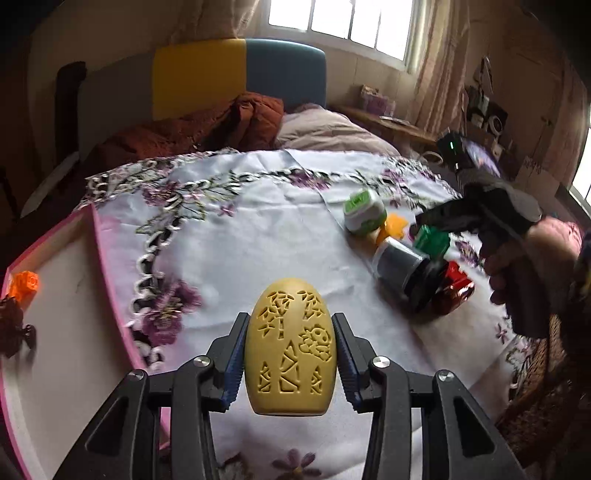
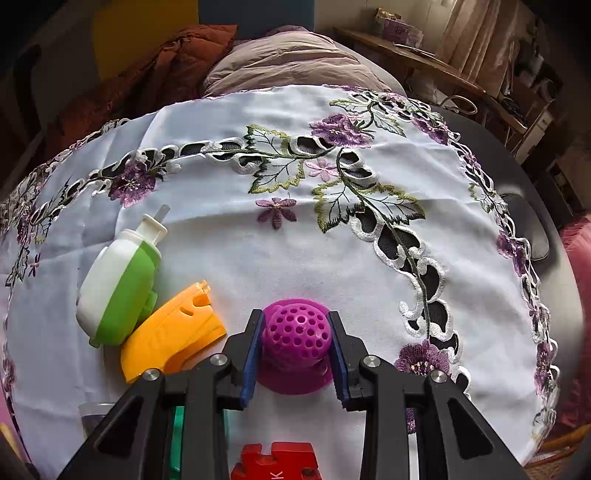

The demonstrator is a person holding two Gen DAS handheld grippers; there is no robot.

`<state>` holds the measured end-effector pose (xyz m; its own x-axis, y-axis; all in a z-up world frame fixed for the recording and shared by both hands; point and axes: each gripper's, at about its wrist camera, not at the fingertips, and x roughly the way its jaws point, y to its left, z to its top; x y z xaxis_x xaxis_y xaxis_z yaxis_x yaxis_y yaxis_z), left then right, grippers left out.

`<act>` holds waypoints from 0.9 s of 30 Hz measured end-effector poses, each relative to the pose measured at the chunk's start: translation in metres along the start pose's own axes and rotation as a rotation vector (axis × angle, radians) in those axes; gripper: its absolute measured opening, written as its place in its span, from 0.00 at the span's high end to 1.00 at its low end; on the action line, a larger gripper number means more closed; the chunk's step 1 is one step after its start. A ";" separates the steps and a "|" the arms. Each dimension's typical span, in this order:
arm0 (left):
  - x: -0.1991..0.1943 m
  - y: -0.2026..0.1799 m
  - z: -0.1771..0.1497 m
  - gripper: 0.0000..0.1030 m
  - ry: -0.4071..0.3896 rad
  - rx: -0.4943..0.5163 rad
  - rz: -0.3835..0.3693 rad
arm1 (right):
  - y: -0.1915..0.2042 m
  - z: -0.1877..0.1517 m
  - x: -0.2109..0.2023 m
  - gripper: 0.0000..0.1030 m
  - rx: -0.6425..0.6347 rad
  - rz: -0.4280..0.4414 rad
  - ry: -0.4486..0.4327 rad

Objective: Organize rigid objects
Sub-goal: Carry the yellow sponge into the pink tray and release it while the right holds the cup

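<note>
Left gripper (image 1: 290, 363) clenched on yellow egg-shaped plastic shell with cut-out patterns (image 1: 290, 349), held above white floral-embroidered tablecloth (image 1: 258, 229). Pink-rimmed white tray (image 1: 74, 295) at left, holding small orange lattice piece (image 1: 24, 283) and dark brown figure (image 1: 13, 326). Right gripper (image 2: 295, 354) grasping purple perforated plastic dome (image 2: 295, 341) on the cloth. Just beside it: orange plastic clip (image 2: 173, 330) touching green-and-white plastic container (image 2: 118, 288). Red puzzle-shaped block (image 2: 277, 463) near bottom edge.

Daylight pours through a paned window (image 1: 354, 22) at 12 o'clock, curtains (image 1: 436, 74) beside it. A yellow-and-blue headboard (image 1: 240, 74) backs a bed (image 1: 321, 129); a wooden shelf (image 1: 391, 123) stands at 2 o'clock. An embroidered tablecloth (image 2: 295, 240) fills the foreground.
</note>
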<state>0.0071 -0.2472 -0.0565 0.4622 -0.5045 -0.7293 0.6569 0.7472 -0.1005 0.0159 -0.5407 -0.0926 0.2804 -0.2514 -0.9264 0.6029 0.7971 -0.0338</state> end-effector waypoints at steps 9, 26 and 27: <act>-0.047 0.087 0.010 0.57 -0.030 -0.218 0.082 | 0.004 -0.001 0.000 0.68 -0.025 -0.008 -0.006; 0.014 0.230 0.045 0.57 0.080 -0.374 0.238 | 0.005 -0.001 -0.001 0.68 -0.042 -0.005 -0.005; 0.018 0.232 0.045 0.57 0.092 -0.371 0.250 | 0.006 -0.001 -0.001 0.68 -0.043 -0.005 -0.005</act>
<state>0.1945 -0.1019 -0.0625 0.5132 -0.2610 -0.8176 0.2665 0.9540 -0.1373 0.0185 -0.5358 -0.0921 0.2811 -0.2579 -0.9244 0.5719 0.8185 -0.0545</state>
